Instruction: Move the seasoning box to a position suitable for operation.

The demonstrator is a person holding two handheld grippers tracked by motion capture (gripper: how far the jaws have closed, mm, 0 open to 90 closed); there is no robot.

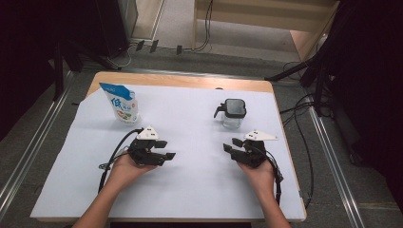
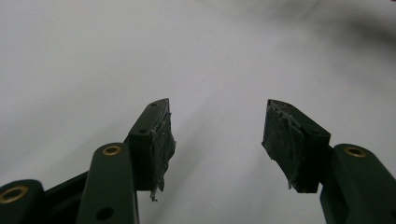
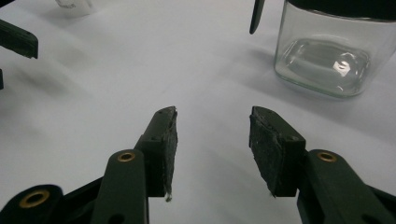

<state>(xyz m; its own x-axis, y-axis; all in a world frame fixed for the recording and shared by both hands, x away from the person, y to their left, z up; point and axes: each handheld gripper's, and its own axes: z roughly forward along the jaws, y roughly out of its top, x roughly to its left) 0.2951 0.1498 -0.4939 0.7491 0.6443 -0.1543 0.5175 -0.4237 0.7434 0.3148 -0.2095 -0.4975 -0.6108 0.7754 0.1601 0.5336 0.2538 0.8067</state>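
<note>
- The pouch (image 1: 121, 103) stands up in the upper left of the high view, on the white sheet (image 1: 199, 190). It is white with blue on it. Nothing touches it.
- The left gripper (image 1: 167, 149) sits left of the middle in the high view, held in the left hand (image 1: 124, 170). It is below the pouch and to the right of it, and apart from it.
- In the left gripper view the jaws are spread wide. Only bare white sheet shows between them, so this claw holds nothing.
- The right gripper (image 1: 230, 145) sits right of the middle in the high view, held in the right hand (image 1: 259, 173). Its jaws are spread too, with nothing between them.
- The glass jar (image 1: 234, 114) with a black lid stands in the upper right of the high view, near the right gripper but not touching it. In the right gripper view the jar (image 3: 327, 58) looks empty.
- I think the work has not begun. No thing is picked up yet. Grabbing the pouch and the jar, and all that comes after, is left to do.
</note>
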